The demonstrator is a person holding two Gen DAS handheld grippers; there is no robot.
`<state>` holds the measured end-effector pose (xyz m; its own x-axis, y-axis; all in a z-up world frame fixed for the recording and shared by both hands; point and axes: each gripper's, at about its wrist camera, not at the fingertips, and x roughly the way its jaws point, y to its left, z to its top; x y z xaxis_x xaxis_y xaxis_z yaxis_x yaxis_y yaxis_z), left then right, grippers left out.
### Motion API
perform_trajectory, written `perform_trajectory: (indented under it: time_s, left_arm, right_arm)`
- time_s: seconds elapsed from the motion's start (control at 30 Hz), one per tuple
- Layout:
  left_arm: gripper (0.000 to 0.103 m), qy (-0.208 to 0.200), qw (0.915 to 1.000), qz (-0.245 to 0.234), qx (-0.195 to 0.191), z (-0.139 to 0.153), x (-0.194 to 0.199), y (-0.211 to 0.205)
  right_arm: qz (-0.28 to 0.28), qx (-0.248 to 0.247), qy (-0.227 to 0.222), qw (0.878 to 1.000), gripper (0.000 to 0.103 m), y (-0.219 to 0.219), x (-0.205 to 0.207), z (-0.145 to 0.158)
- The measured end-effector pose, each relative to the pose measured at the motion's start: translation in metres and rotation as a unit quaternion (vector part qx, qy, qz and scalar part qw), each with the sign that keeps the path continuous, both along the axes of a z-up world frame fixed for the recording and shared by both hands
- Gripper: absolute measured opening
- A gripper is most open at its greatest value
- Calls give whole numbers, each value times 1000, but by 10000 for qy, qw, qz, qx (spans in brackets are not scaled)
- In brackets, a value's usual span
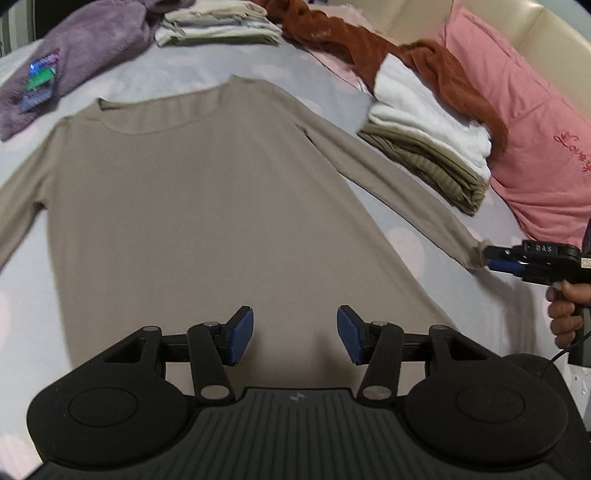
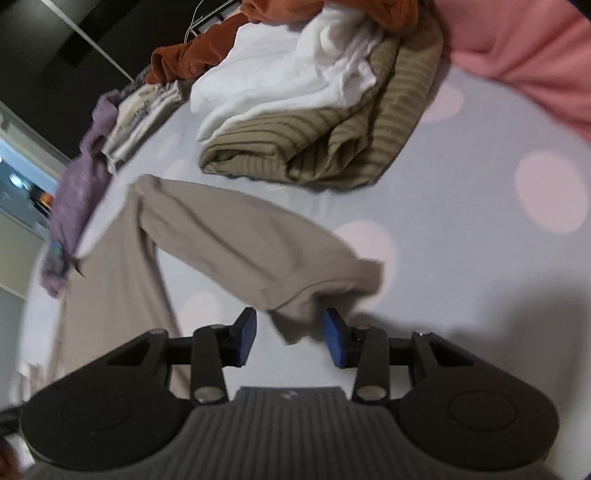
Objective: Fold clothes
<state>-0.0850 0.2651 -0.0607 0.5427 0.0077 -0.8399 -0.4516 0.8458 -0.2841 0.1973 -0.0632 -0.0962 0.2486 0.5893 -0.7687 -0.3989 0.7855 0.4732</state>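
Left wrist view: a bed sheet (image 1: 177, 74), pale lilac with faint pink dots, filling nearly the whole picture. Behind it at the top right, a cream padded surface (image 1: 535, 29) and, leaning on it, a pink pillow (image 1: 524, 122) with red embroidered letters. In the middle of the sheet, spread flat with the neck away from the camera, the beige long-sleeved shirt (image 1: 192, 192), both sleeves stretched outward. Around it, well apart from the body: a purple fleece garment (image 1: 92, 48) at the top left, a folded pale stack (image 1: 218, 26) beside it, a rust-brown garment (image 1: 436, 70) running along the right side. Just beside the right sleeve, a folded white garment (image 1: 424, 114) lying on a folded olive striped garment (image 1: 436, 170). Low in front, above the shirt's lower part, the left gripper (image 1: 294, 334), blue pads spread, only air between them. At the right edge, a hand (image 1: 563, 314) around a black handle, with the right gripper (image 1: 489, 258) at the very end of the right sleeve.

Right wrist view, somewhat blurred: the same dotted sheet, a dark wall (image 2: 55, 29) at the top left. Same white and olive pile ahead, nothing blocking it. Sleeve (image 2: 240, 236) reaching from the shirt toward the camera, its cuff (image 2: 314, 295) hanging between the pads, against the right-hand one and clear of the other; tongs spread, not pinching
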Motion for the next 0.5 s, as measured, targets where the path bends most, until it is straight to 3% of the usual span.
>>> perform_trajectory:
  time_s: [0.07,0.1,0.13,0.17,0.27,0.37,0.4,0.43,0.5]
  left_arm:
    - [48,57,10000,-5,-58,-4,4,0]
    - [48,86,9999,-11,-56,-6,6,-1]
    - [48,109,9999,-15,-39,-6,6,0]
    - [48,108,9999,-9,-29,-6,6,1]
    - [48,87,9999,53,-59,-6,-1,5]
    - [48,142,9997,125,-155,-10,-3,9]
    - [48,143,9996,140,-174,-10,-4,10]
    - [48,145,9996,155,-194,-11,-5,11]
    - [48,100,9996,157,-189,-9,-7,12]
  right_arm:
    - [-150,5,25,9999,42,3,-1,-3]
    - [-195,-122,-85,9997,13,4,-2,-4]
    - [-243,-239,-196,9992,4,5,-3,-5]
    - [-332,-194,-337,9987,4,0,-7,-3]
    - [-285,667,-870,9936,4,-24,-19,18]
    - [-39,5,-667,9978,13,-25,-21,9]
    - [131,-389,-138,9991,26,-23,-16,-8]
    - [236,-669,226,9972,24,-23,-13,-20]
    - [70,-564,49,9984,30,-30,-12,-12]
